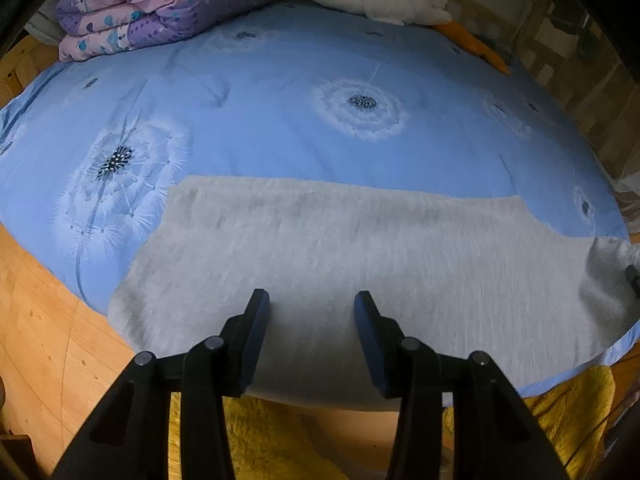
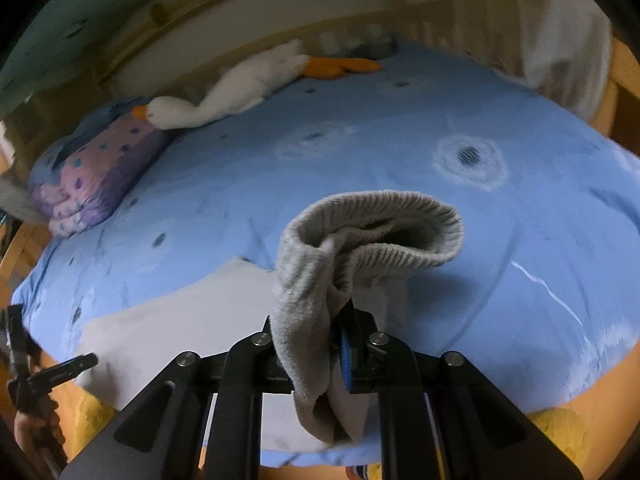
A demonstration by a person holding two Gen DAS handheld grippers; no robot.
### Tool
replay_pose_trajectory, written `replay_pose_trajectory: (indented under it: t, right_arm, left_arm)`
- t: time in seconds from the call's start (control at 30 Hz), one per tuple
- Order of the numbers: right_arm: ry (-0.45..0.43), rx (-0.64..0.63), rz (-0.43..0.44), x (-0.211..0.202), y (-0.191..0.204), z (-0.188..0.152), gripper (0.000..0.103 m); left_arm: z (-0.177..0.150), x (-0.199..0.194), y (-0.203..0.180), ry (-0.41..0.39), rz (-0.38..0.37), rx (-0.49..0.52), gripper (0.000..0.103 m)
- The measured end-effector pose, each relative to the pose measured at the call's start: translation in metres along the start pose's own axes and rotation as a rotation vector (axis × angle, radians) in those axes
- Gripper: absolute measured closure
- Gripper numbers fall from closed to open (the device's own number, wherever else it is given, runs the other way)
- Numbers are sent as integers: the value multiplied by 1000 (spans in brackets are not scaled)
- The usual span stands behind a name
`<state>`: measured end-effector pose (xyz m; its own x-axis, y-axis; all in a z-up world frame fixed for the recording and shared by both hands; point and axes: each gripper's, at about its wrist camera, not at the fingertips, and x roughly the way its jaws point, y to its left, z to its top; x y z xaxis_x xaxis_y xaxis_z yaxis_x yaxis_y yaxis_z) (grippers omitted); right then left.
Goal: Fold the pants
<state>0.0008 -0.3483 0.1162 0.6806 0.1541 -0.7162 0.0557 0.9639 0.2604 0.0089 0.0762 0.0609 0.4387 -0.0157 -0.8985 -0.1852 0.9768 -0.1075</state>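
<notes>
The right gripper point(image 2: 338, 344) is pinching the grey pants point(image 2: 368, 232) by the ribbed cuff, soft fleece drooping, probably light; the left gripper point(image 1: 312, 304) is hovering spread above the flat leg.

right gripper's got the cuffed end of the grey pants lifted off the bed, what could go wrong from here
The right gripper pinches only a bunched fold of the ribbed cuff, so the fabric may slip out as it is carried over.

The left gripper hovers open over the grey pants, pinning nothing; the whole garment may drag across the blue duvet instead of folding.

The pants lie along the bed edge, above a yellow rug, and could slide off.
</notes>
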Motion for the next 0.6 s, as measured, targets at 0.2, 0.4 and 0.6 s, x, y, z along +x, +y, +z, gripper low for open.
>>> replay_pose_trajectory:
  t: [0.2,0.4,0.6]
  right_arm:
    - [-13,-86,65,-5,41,12,88]
    - [-15,-161,144,-8,84,20,88]
    - [-3,-224,212,-3,126,23,88]
  left_arm:
    - [5,-3,5,-9,5,-6,57]
    - [13,-9,15,-24,12,-8,57]
    - [19,-13,27,-34,21,-13,57]
